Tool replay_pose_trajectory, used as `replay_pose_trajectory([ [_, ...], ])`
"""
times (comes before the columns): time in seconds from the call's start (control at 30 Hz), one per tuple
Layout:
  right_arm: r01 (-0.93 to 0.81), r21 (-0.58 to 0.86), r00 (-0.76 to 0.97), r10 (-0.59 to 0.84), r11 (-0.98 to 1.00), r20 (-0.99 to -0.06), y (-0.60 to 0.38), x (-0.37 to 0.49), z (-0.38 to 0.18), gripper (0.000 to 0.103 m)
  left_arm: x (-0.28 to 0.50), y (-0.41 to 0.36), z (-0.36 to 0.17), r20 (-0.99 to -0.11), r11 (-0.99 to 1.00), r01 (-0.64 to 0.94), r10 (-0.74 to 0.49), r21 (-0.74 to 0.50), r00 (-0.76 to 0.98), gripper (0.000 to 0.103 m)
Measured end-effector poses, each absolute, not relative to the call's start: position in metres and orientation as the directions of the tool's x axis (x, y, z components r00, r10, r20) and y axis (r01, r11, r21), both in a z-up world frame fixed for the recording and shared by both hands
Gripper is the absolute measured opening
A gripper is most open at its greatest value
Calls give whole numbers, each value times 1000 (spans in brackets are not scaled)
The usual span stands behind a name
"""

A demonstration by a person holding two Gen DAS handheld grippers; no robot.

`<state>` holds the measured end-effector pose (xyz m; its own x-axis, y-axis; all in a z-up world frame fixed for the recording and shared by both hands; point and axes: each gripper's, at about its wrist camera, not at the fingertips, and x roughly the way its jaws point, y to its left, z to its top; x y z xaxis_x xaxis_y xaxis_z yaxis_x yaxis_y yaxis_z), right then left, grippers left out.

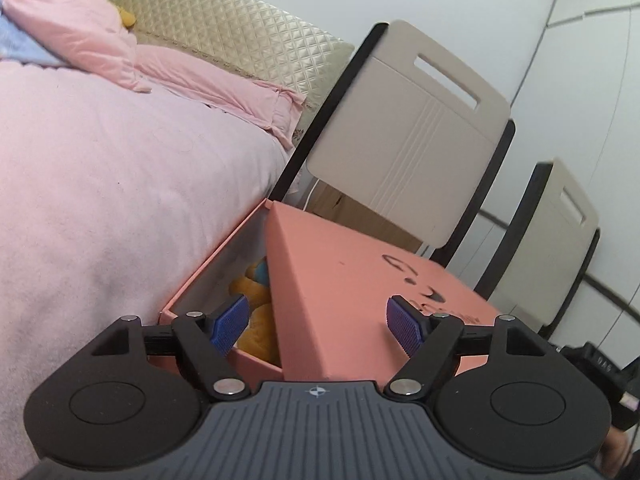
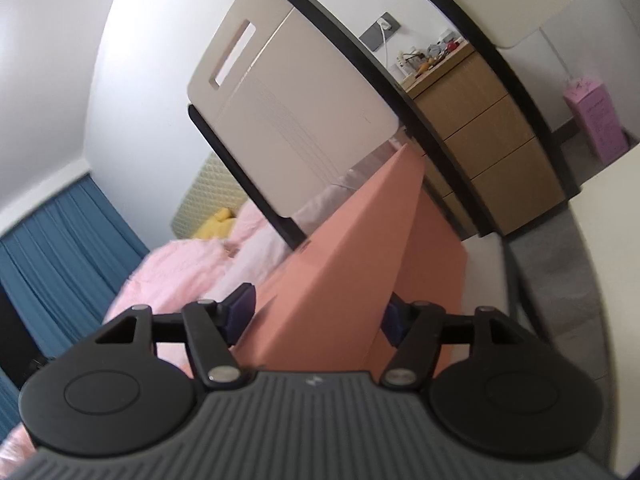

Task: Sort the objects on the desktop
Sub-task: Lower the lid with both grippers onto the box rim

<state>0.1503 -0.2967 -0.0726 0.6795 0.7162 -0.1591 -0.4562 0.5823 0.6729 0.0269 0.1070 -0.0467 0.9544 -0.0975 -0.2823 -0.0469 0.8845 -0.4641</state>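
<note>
- The step in hand looks like closing up: a salmon box [image 1: 224,264] stands beside the bed [image 1: 100,200], and its lid [image 1: 360,280] lies askew over it, one corner lifted, so that a wedge of the inside shows.
- Through that gap a yellow plush toy [image 1: 256,312] lies inside the box (the sorted thing, as far as I can judge, already put away).
- The left gripper [image 1: 318,322] stands wide apart, its blue pads [image 1: 230,324] either side of the lid's near corner; neither pad presses on it, so it holds nothing.
- The right gripper [image 2: 318,318] is partly spread with the lid's edge [image 2: 340,264] running up between its fingers; the right wrist view is blurred, and I see gaps at both pads, so I read it as not gripping.
- Two chairs [image 1: 412,128] stand just behind the box.
- Next move, in my judgement: the lid needs squaring to the box walls and lowering flat, which calls for both grippers steadying opposite edges so that it does not catch on a wall or pinch the toy.
</note>
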Motion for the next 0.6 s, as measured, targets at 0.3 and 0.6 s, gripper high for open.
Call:
replay_pose_trajectory([
  [0.3,-380,593,762,604,710,-235,-289,143,-76,96,26,89,-46,-290,926,-33,-83,-376,953,80],
  [0.6,-365,563,795,563,741,-226,-289,138,-79,103,22,77,-47,-284,945,-6,-93,-327,954,80],
])
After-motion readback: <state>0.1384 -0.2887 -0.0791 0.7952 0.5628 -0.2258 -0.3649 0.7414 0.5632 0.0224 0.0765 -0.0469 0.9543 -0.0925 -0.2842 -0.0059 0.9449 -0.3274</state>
